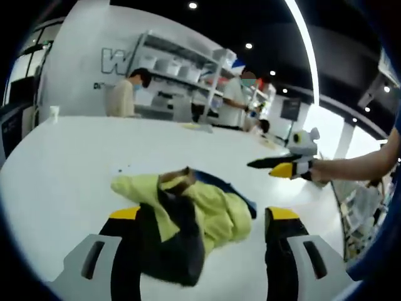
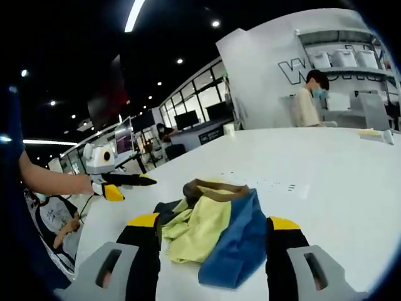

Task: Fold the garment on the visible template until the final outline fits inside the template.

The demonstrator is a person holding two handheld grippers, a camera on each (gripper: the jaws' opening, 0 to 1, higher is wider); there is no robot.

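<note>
**Crumpled garment on white counter**

Garment (image 1: 188, 216): yellow, blue, dark and brown panels, bunched in a heap on the counter (image 1: 69, 163), unfolded. In the left gripper view it lies between the left claw's (image 1: 203, 248) jaws, which stand apart, touching nothing. In the right gripper view the right claw (image 2: 213, 251) likewise stands apart around the heap. Wall (image 2: 263, 75): large letter "W" readable; remaining lettering cut off or blurred. People stand beyond, at shelves (image 1: 182, 59).

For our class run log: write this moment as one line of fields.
garment: crumpled heap on white table, unfolded | left gripper: open, garment between jaws | right gripper: open, garment between jaws | template: cannot tell
</note>
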